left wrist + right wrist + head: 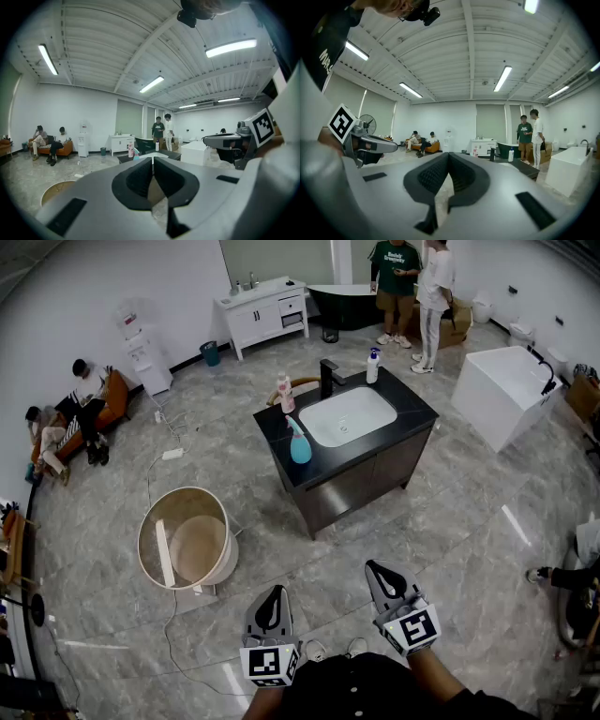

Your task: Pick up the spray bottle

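Observation:
The teal spray bottle [300, 442] stands on the front left corner of a black vanity counter [412, 418], beside a white sink [349, 415]. It is far ahead of both grippers. In the left gripper view the spray bottle [136, 154] shows small, just above the jaws. My left gripper [273, 594] and right gripper [382, 570] hover low over the floor near my body. Both are shut with nothing between their jaws, as the left gripper [153, 159] and right gripper [449, 154] show in their own views. In the right gripper view I cannot make out the spray bottle.
A pink bottle [284, 393], a black faucet [328, 377] and a white bottle [373, 365] also stand on the counter. A round wooden tub [186, 538] sits on the floor at left, a white bathtub [506, 390] at right. Two people [412, 277] stand behind the vanity.

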Demonstrator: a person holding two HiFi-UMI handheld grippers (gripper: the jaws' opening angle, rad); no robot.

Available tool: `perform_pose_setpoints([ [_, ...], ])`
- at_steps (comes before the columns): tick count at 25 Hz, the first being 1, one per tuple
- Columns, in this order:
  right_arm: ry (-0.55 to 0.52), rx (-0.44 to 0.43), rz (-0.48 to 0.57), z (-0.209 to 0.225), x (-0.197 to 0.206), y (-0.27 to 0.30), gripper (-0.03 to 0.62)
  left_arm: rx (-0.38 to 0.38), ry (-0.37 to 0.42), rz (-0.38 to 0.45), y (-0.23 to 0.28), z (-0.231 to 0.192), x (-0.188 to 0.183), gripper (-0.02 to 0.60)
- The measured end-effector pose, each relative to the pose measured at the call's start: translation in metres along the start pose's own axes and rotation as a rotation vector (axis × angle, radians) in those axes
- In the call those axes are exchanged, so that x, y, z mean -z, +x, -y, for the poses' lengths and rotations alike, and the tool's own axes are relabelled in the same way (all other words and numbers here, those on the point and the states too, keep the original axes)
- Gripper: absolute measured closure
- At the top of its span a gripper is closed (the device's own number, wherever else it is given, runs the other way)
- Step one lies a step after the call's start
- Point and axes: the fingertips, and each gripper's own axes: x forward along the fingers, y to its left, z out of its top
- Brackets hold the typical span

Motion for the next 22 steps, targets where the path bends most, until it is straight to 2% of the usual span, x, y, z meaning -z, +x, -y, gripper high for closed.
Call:
perform_pose_setpoints([
  [13,-0.005,-0.005,-0.004,-0.006,0.001,0.004,0.599,0.004,-0.003,0.000,-0.002,-0.005,0.001,0.561],
  [19,0.028,0.041,-0.002,-0.010,0.005,0.007,0.599,0.026,-0.007,0.000,-0.010,-0.014,0.002,0.561],
  [22,0.009,0.065,-0.008,-0.015,0.011,0.008,0.599,0.034,0.000,-0.008,-0.016,-0.025,0.008,0.561],
])
